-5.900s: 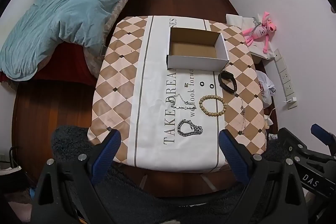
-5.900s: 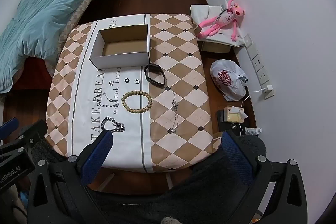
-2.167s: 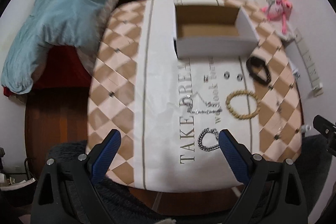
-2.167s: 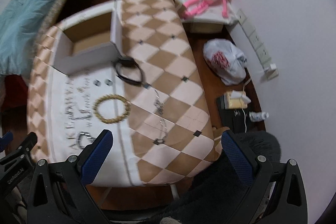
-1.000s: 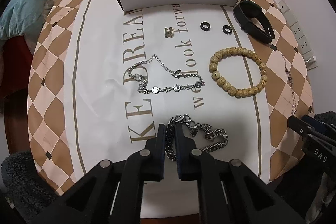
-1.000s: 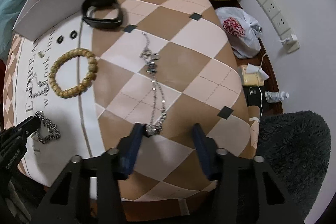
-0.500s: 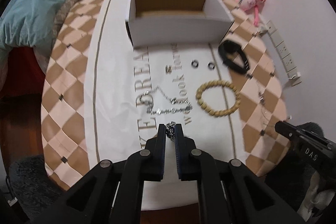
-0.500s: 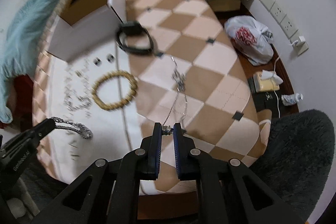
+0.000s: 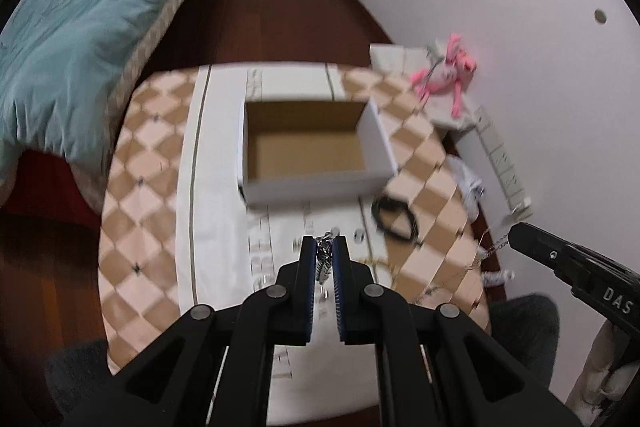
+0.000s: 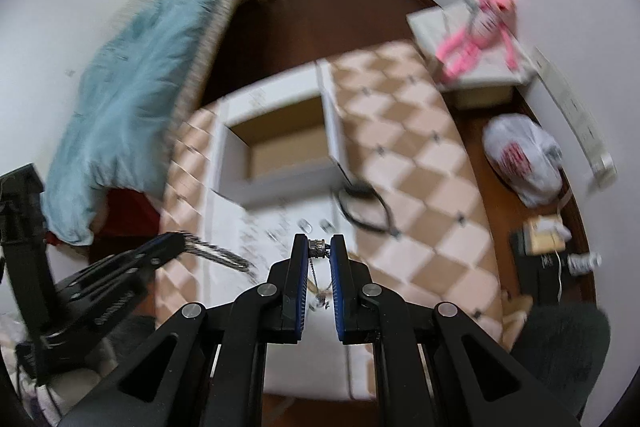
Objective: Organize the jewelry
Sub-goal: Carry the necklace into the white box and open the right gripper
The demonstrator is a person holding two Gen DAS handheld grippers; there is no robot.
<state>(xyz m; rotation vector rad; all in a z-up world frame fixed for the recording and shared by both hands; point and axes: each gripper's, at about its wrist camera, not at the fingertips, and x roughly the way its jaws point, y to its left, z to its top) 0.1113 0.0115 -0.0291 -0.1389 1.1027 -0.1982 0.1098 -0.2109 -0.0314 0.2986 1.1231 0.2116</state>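
My left gripper (image 9: 324, 245) is shut on the chunky silver chain bracelet (image 9: 323, 259), held above the table; the chain also hangs from it in the right wrist view (image 10: 218, 253). My right gripper (image 10: 319, 245) is shut on the thin silver necklace (image 10: 318, 247), which dangles below it; its chain shows in the left wrist view (image 9: 490, 247). The open white cardboard box (image 9: 312, 147) stands empty ahead of both grippers, also in the right wrist view (image 10: 280, 147). A black band (image 9: 394, 219), small rings (image 10: 306, 225) and other jewelry lie blurred on the table.
The table has a checked brown and white cloth (image 9: 152, 187). A bed with a teal duvet (image 9: 68, 47) is at the left. A pink plush toy (image 9: 444, 75) on a white stand and a plastic bag (image 10: 524, 159) are at the right by the wall.
Both grippers have lifted higher and moved toward the box, each carrying its chain. The view is blurred by motion.
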